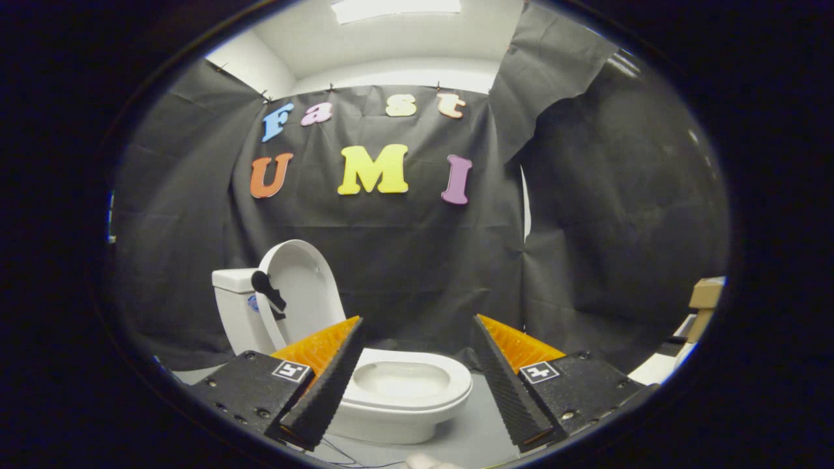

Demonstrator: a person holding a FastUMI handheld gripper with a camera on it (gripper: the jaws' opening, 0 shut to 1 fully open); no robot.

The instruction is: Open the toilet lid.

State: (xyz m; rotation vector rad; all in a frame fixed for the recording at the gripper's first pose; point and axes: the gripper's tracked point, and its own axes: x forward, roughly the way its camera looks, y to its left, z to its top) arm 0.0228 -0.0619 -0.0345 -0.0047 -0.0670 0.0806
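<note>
a: two fingers of the gripper (417, 339) stand wide apart with nothing between them but air. what's left to do?

b: little, i'd judge. the toilet lid (301, 290) is already upright, leaning back against the tank (229, 306), and the seat (449, 376) is down with the bowl (401, 381) showing. the lid looks open.

a: so how to do this step well?

b: keep the fingers spread and draw straight back, away from the toilet. don't swing toward the raised lid. a knock on its edge could tip it forward and down again.

a: where does the lid sit against the fingers?

b: beyond them and well apart, off past the left finger (326, 384). that finger's tip overlaps the near rim of the seat in the view; whether it touches i can't tell. a small dark handle (267, 290) sticks out from the lid's edge.
</note>
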